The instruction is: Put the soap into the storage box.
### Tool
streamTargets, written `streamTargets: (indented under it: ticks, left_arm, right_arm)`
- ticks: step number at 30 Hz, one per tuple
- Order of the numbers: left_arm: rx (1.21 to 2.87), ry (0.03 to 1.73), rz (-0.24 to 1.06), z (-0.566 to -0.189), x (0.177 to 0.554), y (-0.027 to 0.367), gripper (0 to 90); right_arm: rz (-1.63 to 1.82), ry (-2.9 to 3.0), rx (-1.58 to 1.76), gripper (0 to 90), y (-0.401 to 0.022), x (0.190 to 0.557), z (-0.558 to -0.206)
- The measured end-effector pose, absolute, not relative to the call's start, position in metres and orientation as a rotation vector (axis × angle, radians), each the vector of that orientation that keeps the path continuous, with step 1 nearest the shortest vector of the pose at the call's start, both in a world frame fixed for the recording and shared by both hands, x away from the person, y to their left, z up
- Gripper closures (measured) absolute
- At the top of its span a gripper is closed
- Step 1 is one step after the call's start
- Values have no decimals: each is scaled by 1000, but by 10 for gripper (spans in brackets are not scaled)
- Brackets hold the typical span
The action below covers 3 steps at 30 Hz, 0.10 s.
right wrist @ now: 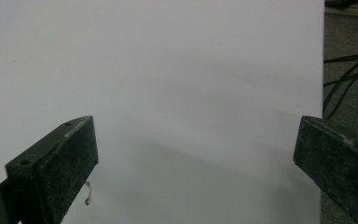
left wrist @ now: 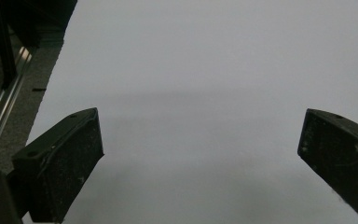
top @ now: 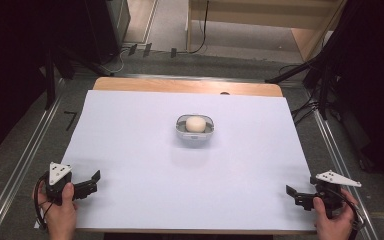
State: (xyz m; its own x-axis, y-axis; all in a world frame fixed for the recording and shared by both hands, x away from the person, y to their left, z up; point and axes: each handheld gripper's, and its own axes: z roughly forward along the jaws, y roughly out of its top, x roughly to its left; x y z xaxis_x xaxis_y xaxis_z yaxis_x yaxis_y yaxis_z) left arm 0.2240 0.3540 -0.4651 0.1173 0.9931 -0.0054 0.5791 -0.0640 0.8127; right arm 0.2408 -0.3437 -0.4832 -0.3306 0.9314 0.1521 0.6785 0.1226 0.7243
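A small grey bowl point(top: 195, 131) stands near the middle of the white sheet point(top: 145, 170), with a pale round ball point(top: 195, 123) inside it. A hand holds my left gripper point(top: 94, 181) at the sheet's front left corner, jaws open and empty. Another hand holds my right gripper point(top: 291, 195) at the front right corner, also open with nothing between its jaws. In the left gripper view the left gripper point(left wrist: 200, 144) has its two black jaws wide apart over bare white sheet point(left wrist: 191, 70). The right gripper point(right wrist: 196, 149) looks the same in the right gripper view, over the sheet's point(right wrist: 168, 60) right edge.
The sheet covers a wooden table point(top: 185, 86) whose far edge shows. Metal rails point(top: 20, 165) run along both sides over grey carpet. Black cables point(right wrist: 349, 79) lie on the floor to the right. Dark stands and a wooden frame stand beyond the table.
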Motion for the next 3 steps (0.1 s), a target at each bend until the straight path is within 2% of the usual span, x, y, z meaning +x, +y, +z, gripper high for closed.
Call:
streamTargets:
  ticks: [3]
  left_arm:
    - [1732, 1543, 783, -465, 225, 354, 5]
  right_arm:
    - [1055, 2059, 1568, 1, -345, 241, -482]
